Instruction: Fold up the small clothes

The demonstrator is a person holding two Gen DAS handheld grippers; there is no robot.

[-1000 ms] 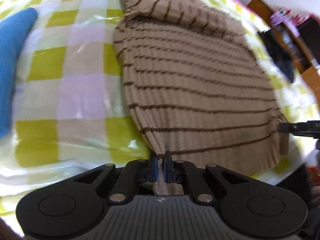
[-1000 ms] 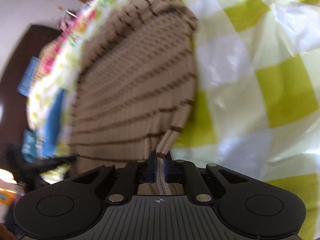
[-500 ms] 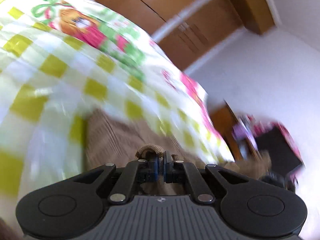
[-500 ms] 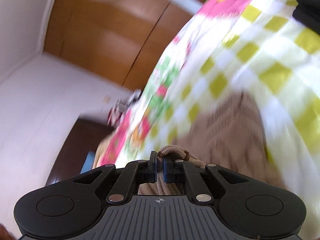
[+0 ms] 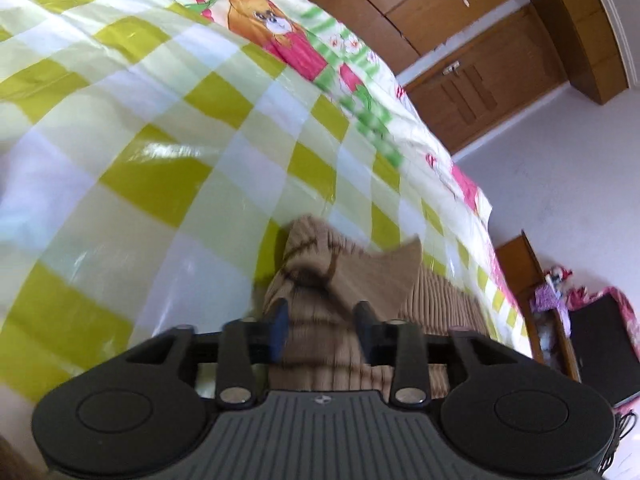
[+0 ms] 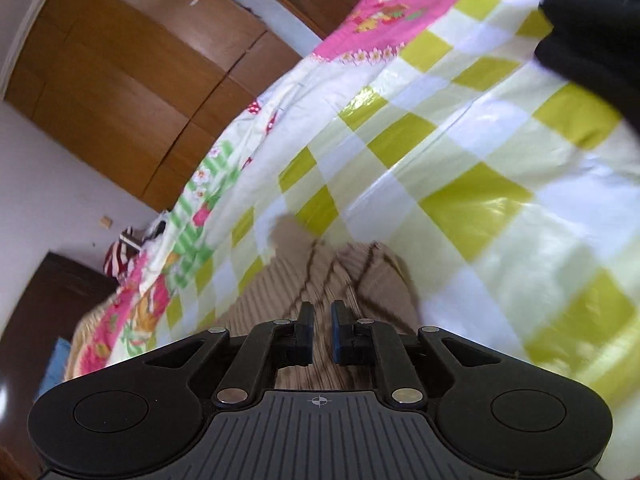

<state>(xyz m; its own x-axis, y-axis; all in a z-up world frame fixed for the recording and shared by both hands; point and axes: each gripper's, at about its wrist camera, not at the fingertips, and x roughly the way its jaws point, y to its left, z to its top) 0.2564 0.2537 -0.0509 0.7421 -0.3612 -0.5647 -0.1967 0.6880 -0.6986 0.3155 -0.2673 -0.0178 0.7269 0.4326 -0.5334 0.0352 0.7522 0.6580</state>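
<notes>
Garment: the tan ribbed knit sweater with thin dark brown stripes (image 5: 320, 280) lies doubled over on the bed, right beneath both claws; a folded layer shows on top, with one corner poking up past the rest.
Surface: a glossy plastic sheet checked in yellow-green and white (image 5: 160, 152) covers the bed, with a pink-and-green cartoon border along its far edge.
Left claw (image 5: 320, 326): letting go, jaws opening as we speak; the knit sits in the gap but neither pad presses on it.
Right claw (image 6: 320, 330): also opening, a narrower gap; the striped knit (image 6: 332, 276) shows behind the gap, not pinched.
Step, by my reading: the hem has been brought over, and this is the drop.
Risk one: the knit is springy, so the top layer may creep back or slump once freed, leaving the fold crooked.
Risk two: the ribs could snag on a pad as a claw pulls away and drag the layer open.
Risk three: the sheet looks slick, so any nudge may slide the whole bundle.
Far corner: a dark cloth (image 6: 592, 28) lies well apart, no trouble there.
</notes>
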